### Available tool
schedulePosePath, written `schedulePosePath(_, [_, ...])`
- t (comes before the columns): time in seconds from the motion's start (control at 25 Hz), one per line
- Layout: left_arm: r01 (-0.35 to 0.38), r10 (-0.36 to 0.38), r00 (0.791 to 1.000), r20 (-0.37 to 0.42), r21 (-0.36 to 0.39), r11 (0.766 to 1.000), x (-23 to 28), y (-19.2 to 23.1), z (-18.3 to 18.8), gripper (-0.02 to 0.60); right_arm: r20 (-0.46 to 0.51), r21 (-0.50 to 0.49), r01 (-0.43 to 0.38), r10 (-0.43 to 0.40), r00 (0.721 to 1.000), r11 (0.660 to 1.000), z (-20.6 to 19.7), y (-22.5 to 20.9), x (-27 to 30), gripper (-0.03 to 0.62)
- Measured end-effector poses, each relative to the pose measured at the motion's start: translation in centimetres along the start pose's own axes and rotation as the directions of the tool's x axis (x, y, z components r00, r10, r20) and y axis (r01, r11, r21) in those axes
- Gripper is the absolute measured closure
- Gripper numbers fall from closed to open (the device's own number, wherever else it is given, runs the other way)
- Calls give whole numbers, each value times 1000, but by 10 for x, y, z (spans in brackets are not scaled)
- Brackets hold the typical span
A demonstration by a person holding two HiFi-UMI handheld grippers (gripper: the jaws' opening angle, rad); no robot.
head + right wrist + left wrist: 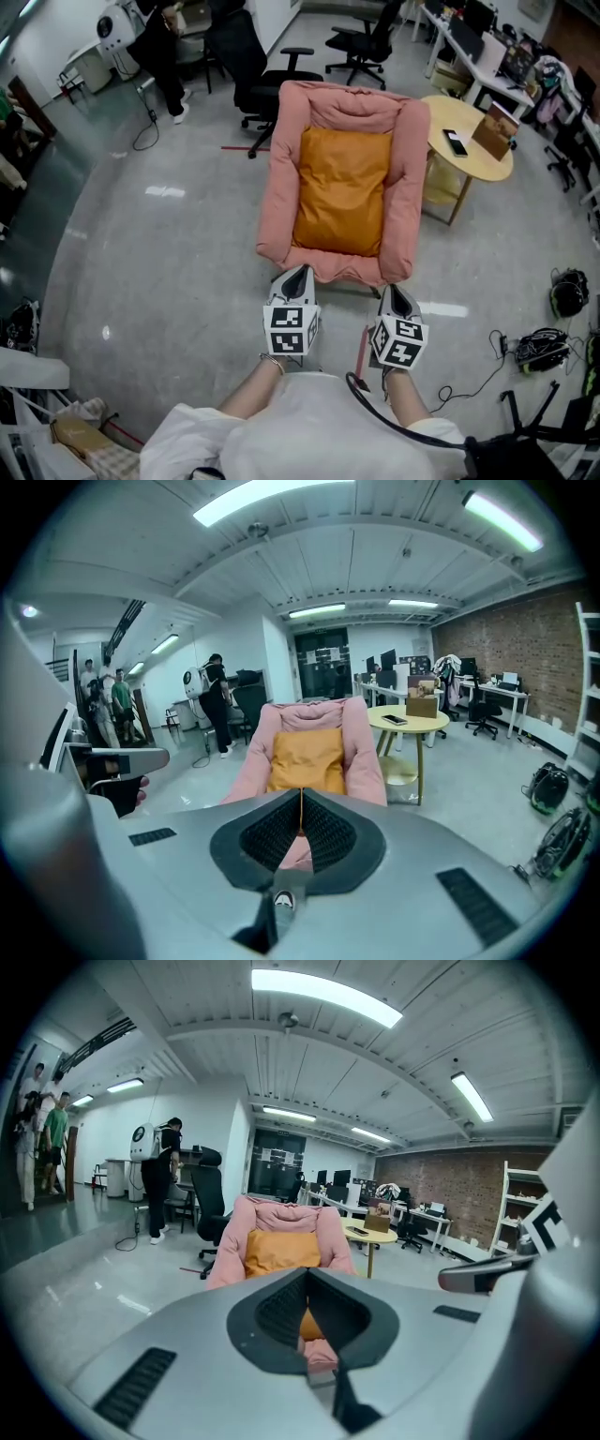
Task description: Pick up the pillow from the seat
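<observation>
Orange pillow (342,187) laid on pink seat (281,178), left claw (297,274) and right claw (395,293) held near its front edge, both closed, nothing gripped

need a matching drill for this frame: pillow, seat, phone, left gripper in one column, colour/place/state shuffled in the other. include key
Column 1
1. pillow
2. seat
3. phone
4. left gripper

Column 2
A. pink
B. lying on the round table
C. shut, holding nothing
D. orange

Pairs: 1-D, 2-A, 3-B, 4-C
</observation>
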State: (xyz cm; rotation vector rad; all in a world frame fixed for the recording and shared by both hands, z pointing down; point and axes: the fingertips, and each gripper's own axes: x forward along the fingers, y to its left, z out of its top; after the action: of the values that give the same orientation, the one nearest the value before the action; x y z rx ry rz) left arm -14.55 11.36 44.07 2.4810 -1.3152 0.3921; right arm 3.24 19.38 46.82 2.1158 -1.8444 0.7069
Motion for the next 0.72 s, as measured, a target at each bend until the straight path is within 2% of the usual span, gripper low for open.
schedulePosePath(0.28, [30, -30, 999, 28, -10, 1000, 62, 13, 41, 574, 12, -15, 17, -17, 1000, 1000, 48, -7, 53, 566])
schedulePosePath(0.72, [42, -42, 999, -18, -23, 999, 158, 63, 79, 573, -31, -10, 23, -23, 999, 1000, 97, 3, 151, 566])
